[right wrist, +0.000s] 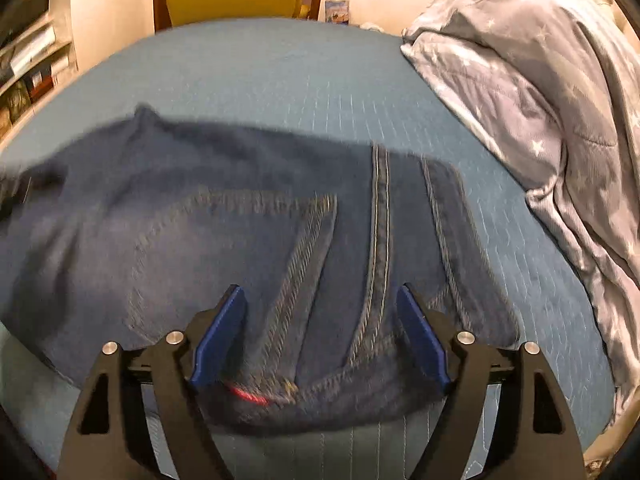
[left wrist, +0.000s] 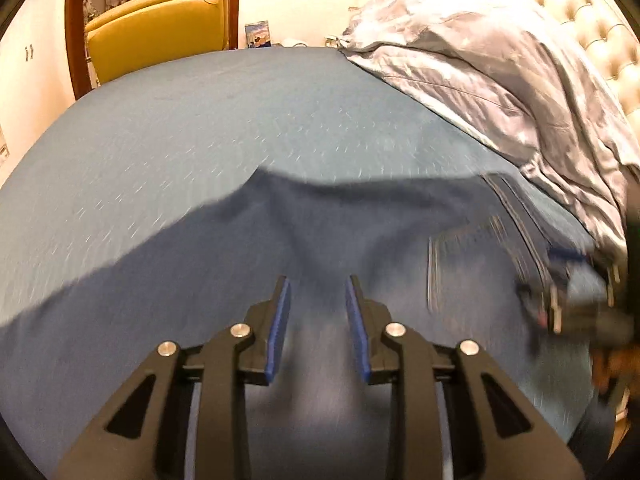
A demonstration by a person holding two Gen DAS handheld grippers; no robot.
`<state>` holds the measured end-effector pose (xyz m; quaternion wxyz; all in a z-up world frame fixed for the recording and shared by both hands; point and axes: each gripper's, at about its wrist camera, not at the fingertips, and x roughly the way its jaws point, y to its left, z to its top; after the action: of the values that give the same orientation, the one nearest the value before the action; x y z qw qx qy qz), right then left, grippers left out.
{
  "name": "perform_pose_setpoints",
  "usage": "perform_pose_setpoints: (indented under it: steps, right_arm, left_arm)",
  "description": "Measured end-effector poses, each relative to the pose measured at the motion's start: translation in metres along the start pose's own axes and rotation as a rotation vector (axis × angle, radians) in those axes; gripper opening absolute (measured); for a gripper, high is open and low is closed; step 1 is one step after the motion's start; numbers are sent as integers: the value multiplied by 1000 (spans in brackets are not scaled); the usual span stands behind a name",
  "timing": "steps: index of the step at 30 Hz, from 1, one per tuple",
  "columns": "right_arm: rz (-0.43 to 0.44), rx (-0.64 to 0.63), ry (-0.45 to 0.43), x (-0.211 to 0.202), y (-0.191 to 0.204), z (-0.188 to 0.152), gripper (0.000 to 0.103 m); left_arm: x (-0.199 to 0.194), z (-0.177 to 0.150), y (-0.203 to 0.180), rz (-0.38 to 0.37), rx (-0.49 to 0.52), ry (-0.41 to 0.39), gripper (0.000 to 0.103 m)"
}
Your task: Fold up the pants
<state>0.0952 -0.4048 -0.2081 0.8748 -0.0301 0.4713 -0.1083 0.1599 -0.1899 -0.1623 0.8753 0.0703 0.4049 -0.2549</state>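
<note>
Dark blue jeans lie spread on a blue bedsheet. In the left wrist view my left gripper hovers open over the plain denim, nothing between its blue pads. The right gripper shows blurred at the right edge of that view, near the waistband. In the right wrist view the jeans show a back pocket, a centre seam and a red tag at the waistband. My right gripper stands wide open over the waistband area, its fingers straddling the seam without closing on it.
A rumpled grey star-print duvet is heaped along the right side of the bed, against a tufted cream headboard. A yellow chair stands beyond the far edge. Shelves sit at the left. Bare sheet lies beyond the jeans.
</note>
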Motion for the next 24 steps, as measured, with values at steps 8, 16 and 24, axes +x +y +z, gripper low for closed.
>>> perform_pose_setpoints:
  steps: [8, 16, 24]
  right_arm:
    - [59, 67, -5, 9, -19, -12, 88]
    - [54, 91, -4, 6, -22, -11, 88]
    - [116, 96, -108, -56, 43, -3, 88]
  left_arm:
    - [29, -21, 3, 23, 54, 149, 30]
    - [-28, -98, 12, 73, 63, 116, 31]
    - [-80, -136, 64, 154, -126, 37, 37]
